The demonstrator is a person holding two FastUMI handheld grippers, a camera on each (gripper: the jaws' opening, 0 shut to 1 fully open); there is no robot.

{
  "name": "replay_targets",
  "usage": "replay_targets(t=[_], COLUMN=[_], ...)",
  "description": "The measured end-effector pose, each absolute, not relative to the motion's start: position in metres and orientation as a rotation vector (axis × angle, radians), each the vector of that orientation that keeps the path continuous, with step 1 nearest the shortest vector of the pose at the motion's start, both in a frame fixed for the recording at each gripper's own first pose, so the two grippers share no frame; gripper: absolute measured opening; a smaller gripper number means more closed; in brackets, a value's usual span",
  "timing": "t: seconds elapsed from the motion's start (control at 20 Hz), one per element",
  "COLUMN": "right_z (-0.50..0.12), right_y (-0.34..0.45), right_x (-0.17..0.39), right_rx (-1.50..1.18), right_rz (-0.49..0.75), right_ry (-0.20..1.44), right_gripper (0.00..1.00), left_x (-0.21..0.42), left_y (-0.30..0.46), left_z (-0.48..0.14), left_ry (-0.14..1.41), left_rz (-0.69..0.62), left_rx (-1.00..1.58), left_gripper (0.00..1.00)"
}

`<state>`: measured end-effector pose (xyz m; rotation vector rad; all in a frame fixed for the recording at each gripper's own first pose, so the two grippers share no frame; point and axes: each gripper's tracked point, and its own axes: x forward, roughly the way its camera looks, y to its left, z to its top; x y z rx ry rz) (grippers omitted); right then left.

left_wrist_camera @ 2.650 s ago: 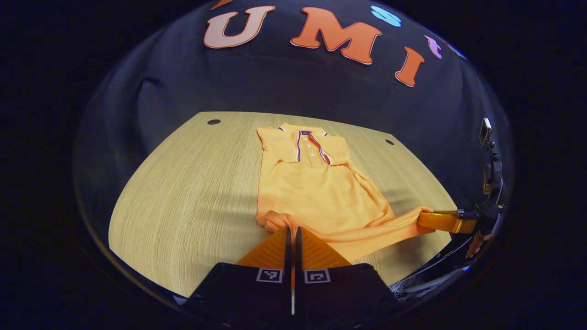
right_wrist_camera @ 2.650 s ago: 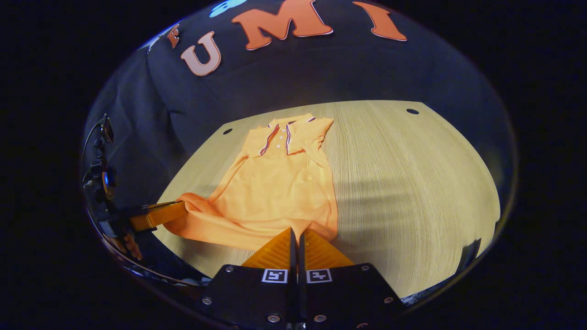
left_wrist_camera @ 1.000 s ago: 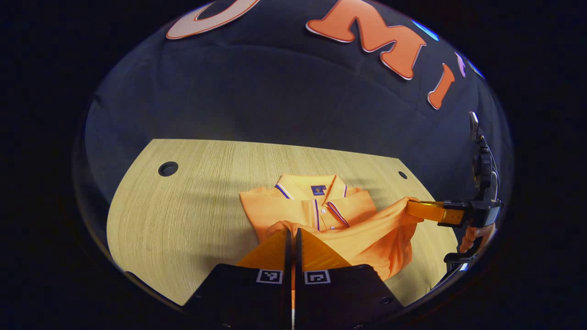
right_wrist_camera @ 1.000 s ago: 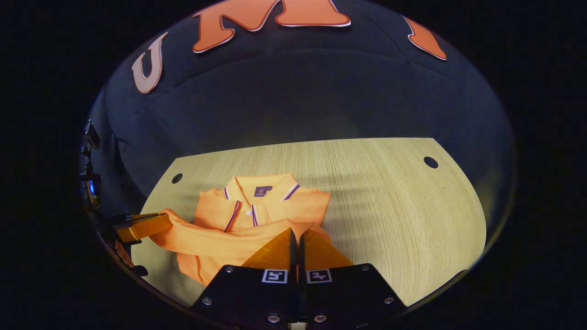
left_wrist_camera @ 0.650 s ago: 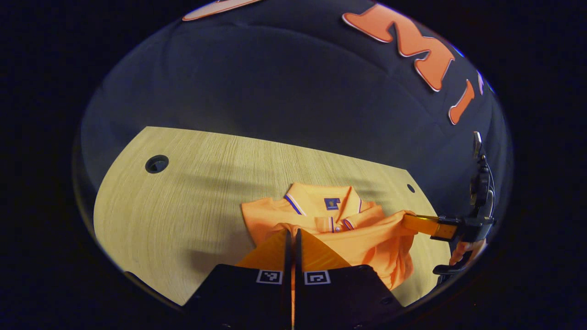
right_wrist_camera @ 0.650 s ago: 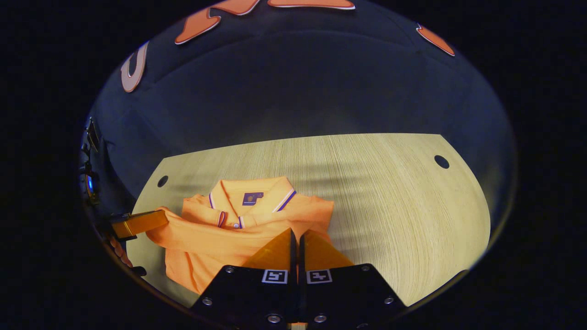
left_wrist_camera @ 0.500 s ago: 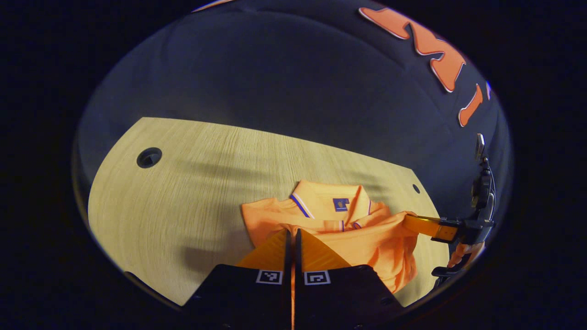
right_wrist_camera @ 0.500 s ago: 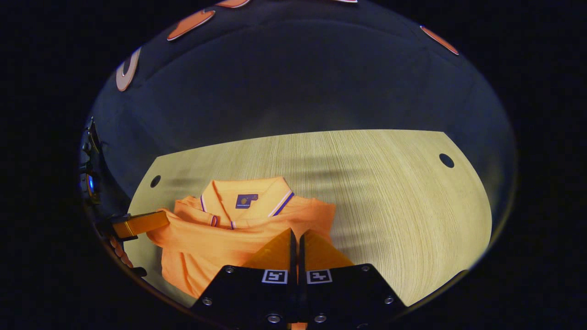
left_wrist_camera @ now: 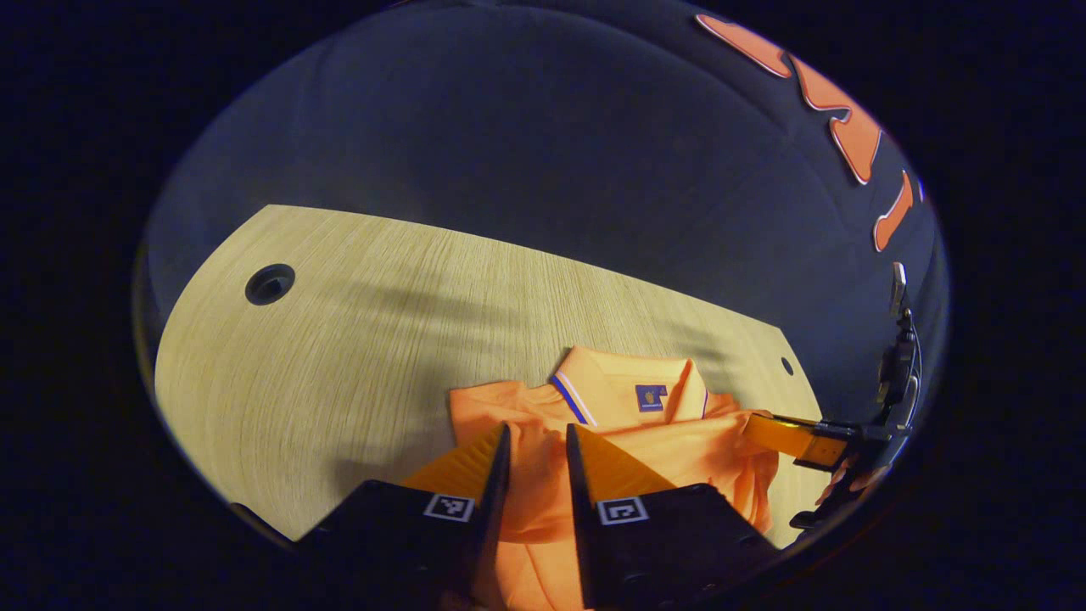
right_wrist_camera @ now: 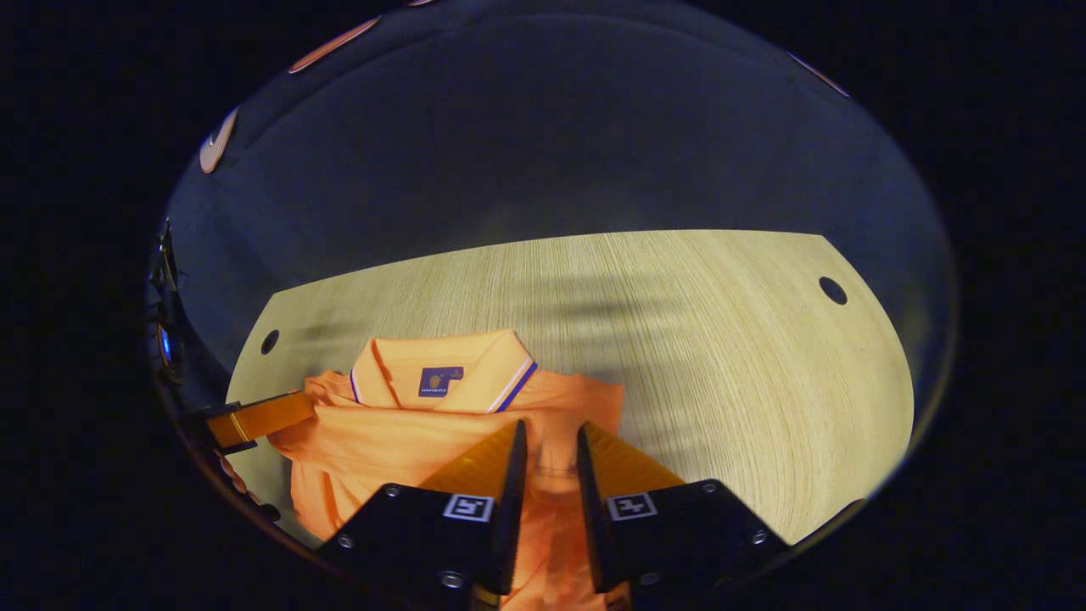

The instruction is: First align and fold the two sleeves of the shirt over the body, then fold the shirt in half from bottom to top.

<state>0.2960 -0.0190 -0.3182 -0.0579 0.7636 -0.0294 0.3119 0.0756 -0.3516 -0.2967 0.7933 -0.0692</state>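
the surface [left_wrist_camera: 339, 339] carried the shirt [left_wrist_camera: 662, 450], which lay folded bottom to top with its collar [right_wrist_camera: 441, 373] showing at the far edge. the left gripper [left_wrist_camera: 534, 441] had its fingers spread apart above the fabric. the right gripper [right_wrist_camera: 550, 441] was likewise spread over the shirt's near edge.
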Motion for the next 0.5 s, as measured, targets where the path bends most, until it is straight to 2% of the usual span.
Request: replay_targets(t=[0.05, 0.1, 0.15, 0.2, 0.3, 0.35, 0.4, 0.5], right_z=[-0.313, -0.306, -0.299, -0.291, -0.274, -0.265, -0.257, -0.246], right_y=[-0.021, -0.023, -0.023, -0.023, -0.022, -0.021, -0.019, -0.013], right_x=[0.295, 0.293, 0.29, 0.287, 0.28, 0.276, 0.269, 0.252], right_rx=[-0.075, -0.095, -0.113, -0.131, -0.158, -0.168, -0.171, -0.167], right_rz=[-0.032, -0.029, -0.025, -0.02, -0.007, -0.003, 0.006, 0.04], right_ry=[0.747, 0.731, 0.718, 0.701, 0.658, 0.638, 0.625, 0.608], right_gripper=[0.37, 0.55, 0.61, 0.72, 0.82, 0.85, 0.88, 0.88], left_x=[0.315, 0.317, 0.322, 0.317, 0.308, 0.3, 0.298, 0.279], left_y=[0.08, 0.082, 0.078, 0.077, 0.075, 0.075, 0.074, 0.072], left_z=[-0.345, -0.336, -0.332, -0.325, -0.312, -0.305, -0.299, -0.28], left_ry=[0.773, 0.746, 0.732, 0.729, 0.725, 0.718, 0.709, 0.685], left_rz=[-0.053, -0.048, -0.047, -0.047, -0.037, -0.022, -0.011, -0.023], left_rx=[-0.286, -0.274, -0.26, -0.249, -0.253, -0.263, -0.271, -0.258], left_gripper=[0.36, 0.53, 0.52, 0.75, 0.78, 0.83, 0.92, 0.96])
